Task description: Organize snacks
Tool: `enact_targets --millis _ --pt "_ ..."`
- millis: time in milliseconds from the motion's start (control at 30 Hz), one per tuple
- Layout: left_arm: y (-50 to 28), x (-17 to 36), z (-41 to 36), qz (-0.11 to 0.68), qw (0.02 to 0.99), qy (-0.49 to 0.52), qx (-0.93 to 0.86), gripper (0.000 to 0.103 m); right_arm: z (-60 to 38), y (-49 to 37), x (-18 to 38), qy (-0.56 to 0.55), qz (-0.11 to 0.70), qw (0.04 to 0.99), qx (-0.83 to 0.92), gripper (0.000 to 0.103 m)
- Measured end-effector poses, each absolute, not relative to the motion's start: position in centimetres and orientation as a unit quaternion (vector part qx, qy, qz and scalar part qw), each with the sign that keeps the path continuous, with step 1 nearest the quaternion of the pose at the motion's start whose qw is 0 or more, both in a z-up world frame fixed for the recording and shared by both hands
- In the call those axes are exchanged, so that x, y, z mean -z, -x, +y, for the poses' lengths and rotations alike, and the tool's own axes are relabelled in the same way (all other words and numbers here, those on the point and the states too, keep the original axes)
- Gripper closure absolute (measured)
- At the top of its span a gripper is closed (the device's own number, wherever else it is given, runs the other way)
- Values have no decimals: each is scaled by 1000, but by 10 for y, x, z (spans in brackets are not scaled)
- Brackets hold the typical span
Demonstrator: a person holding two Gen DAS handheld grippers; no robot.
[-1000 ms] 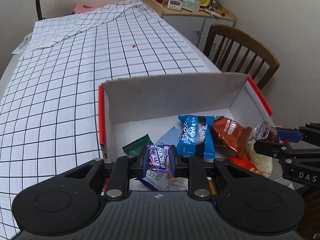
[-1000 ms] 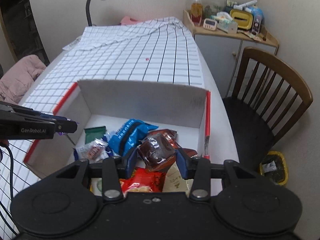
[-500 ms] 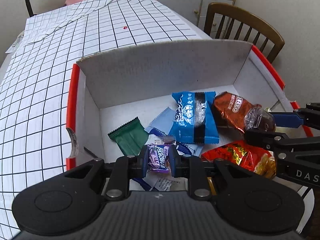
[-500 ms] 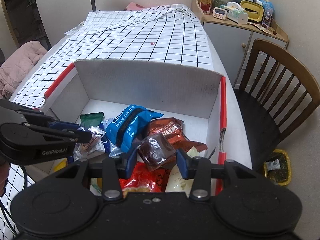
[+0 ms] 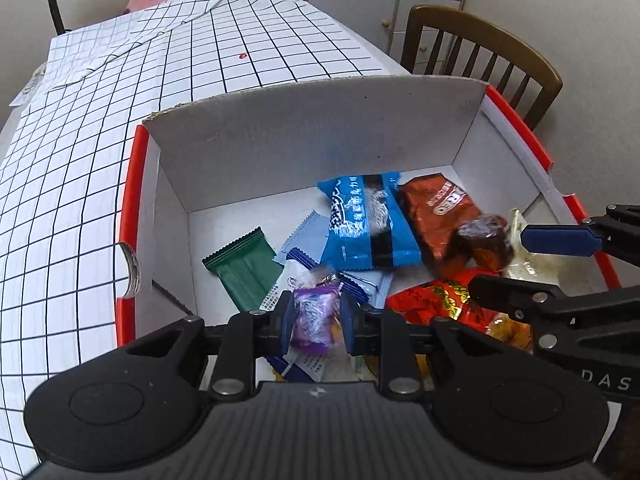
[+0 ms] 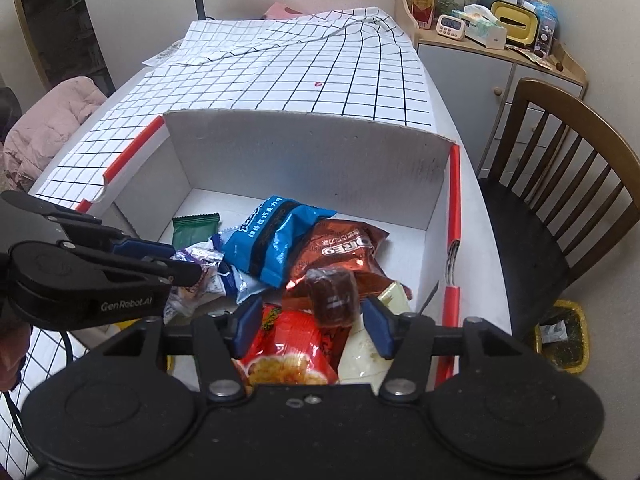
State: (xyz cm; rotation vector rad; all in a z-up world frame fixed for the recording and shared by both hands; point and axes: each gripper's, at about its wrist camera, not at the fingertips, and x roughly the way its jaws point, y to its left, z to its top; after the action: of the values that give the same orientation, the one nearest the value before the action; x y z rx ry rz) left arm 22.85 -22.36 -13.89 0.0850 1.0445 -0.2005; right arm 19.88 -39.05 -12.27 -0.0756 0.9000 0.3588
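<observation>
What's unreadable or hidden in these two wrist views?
- Near end of the box, both views: covered by each tool body.
- Brown wrapped snack: motion-blurred between the right tool pads, which have just been opening; contact unclear.
- Purple candy in the left tool, left wrist: blurred, label unreadable.
- Snacks under the red packet: buried.
- Timer digits: too small.

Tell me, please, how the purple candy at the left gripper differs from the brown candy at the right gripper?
The purple candy sits between close-set jaws of the left gripper, which have just eased open; the brown candy lies free between wide jaws of the right gripper, just opened. Both are wrapped, over the box.
</observation>
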Motion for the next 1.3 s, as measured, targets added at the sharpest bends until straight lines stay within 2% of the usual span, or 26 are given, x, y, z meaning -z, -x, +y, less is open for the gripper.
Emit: enact_targets --millis 333,367,500,700,767,867,933,1033,1100,1233,1300 --pt "-206 115 -207 478 873 -15 94 73 -401 -179 99 9 398 898 -185 29" --pt "-203 111 -205 475 875 -12 95 71 -403 -177 96 5 394 900 -186 27" --pt "-191 92 -200 449 887 -1 103 46 -402 -165 83 3 374 908 -190 22" --pt "-173 69 -195 423 899 0 114 46 -400 -145 64 -10 340 921 -189 16" --pt "-167 62 -192 416 901 0 121 45 -400 -137 58 -19 327 926 -187 10" --pt "-156 52 -188 404 906 -1 128 35 -400 -125 49 -33 310 931 -189 6" --pt "-148 45 -183 394 909 0 134 33 -398 -117 45 -38 302 934 -188 2" --pt "-137 36 -178 385 911 1 144 31 -397 -101 38 -44 281 940 -186 1" --pt "-129 31 -174 381 912 4 151 25 -396 -94 34 -56 276 941 -186 1" --pt "-115 21 -165 368 916 12 160 22 -393 -77 26 -65 263 947 -173 1" --pt "-107 18 -161 362 918 12 163 16 -390 -68 23 -63 253 950 -170 0"
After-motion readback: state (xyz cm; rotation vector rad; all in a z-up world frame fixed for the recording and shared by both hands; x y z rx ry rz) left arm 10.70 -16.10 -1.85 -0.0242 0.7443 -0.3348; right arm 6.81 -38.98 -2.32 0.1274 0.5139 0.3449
